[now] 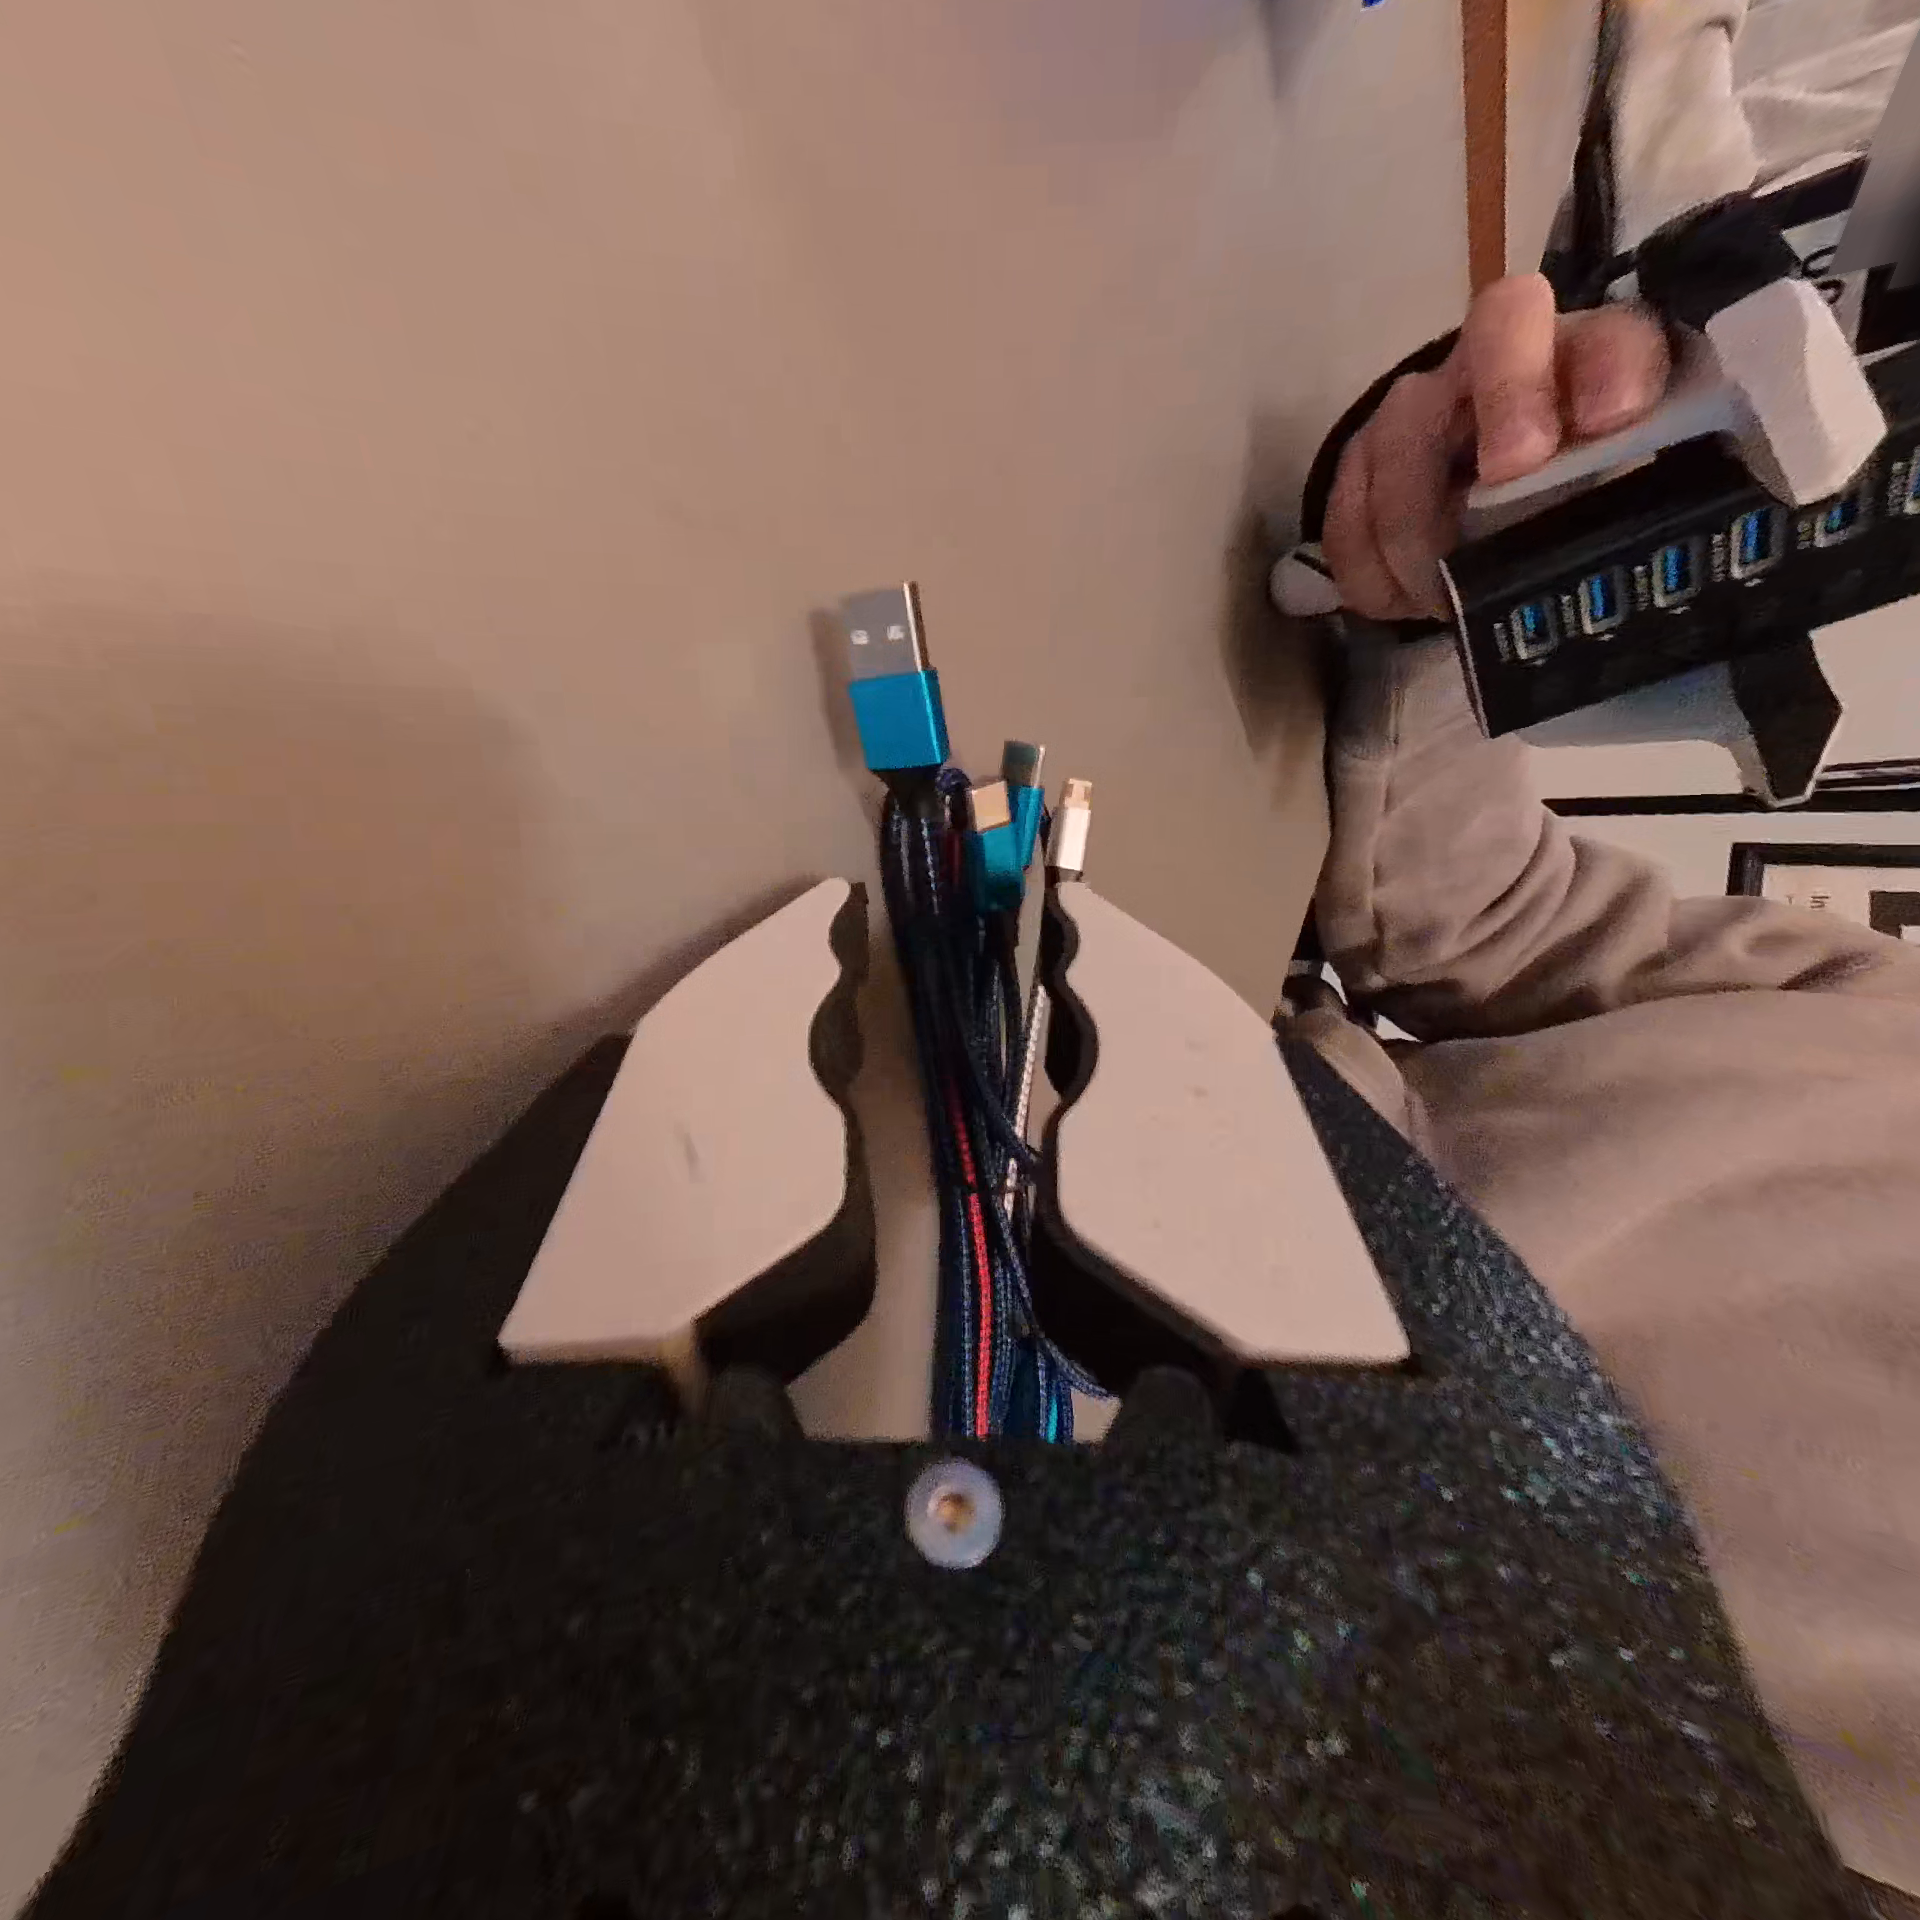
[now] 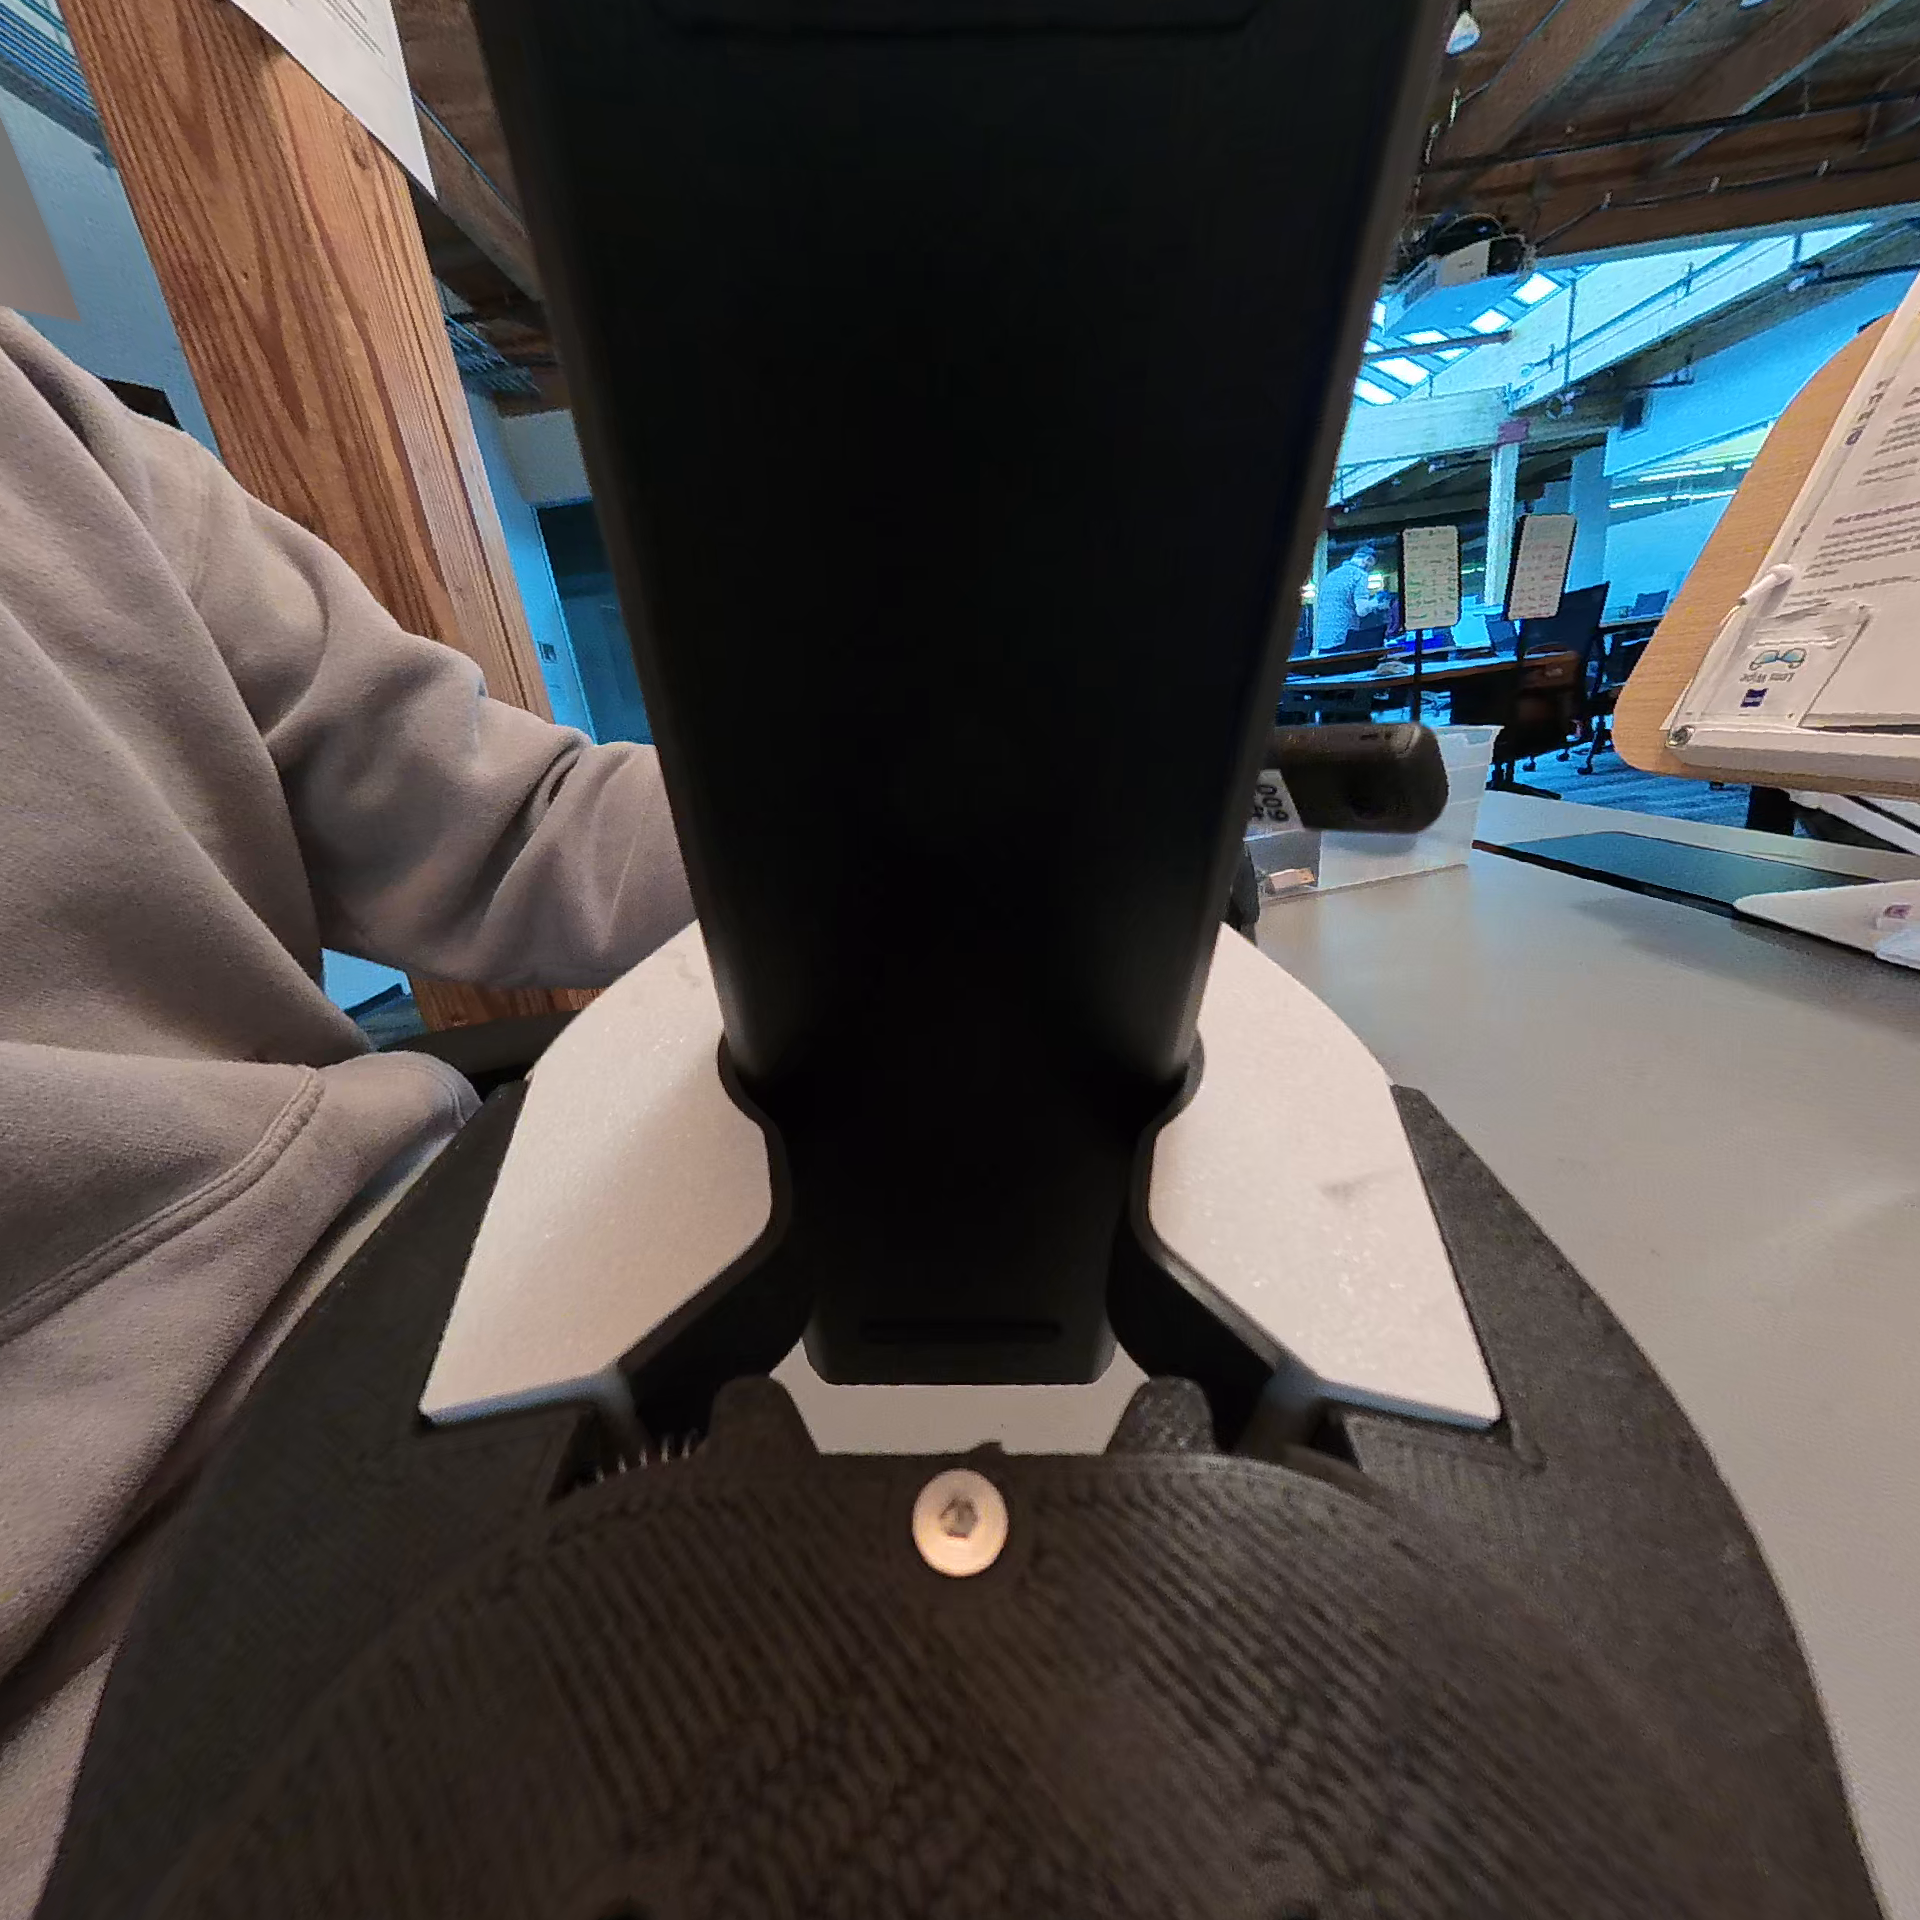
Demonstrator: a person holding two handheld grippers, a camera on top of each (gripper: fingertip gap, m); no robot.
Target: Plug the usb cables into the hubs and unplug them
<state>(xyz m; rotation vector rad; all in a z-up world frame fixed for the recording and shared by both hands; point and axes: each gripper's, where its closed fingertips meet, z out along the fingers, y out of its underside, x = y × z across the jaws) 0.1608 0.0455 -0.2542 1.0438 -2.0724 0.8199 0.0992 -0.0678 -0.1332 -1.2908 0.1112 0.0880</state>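
Note:
In the left wrist view my left gripper (image 1: 956,904) is shut on a bundle of dark blue and red braided USB cables (image 1: 966,1143). A blue USB-A plug (image 1: 896,681) sticks out beyond the fingertips, with teal, gold and silver small plugs (image 1: 1023,805) beside it. At the upper right, the black hub (image 1: 1683,592) shows a row of blue ports, clamped in the other gripper's white fingers (image 1: 1808,416) by a person's hand (image 1: 1455,488). In the right wrist view my right gripper (image 2: 961,1049) is shut on the same hub's black body (image 2: 956,623), which fills the middle of that view.
A pale table surface (image 1: 468,416) lies behind the plugs. A grey sleeve (image 2: 208,831) is at the left, by a wooden pillar (image 2: 312,364). On the grey table (image 2: 1558,1039) stand a clear bin (image 2: 1382,842), a black mat (image 2: 1683,862) and a wooden board holding papers (image 2: 1766,644).

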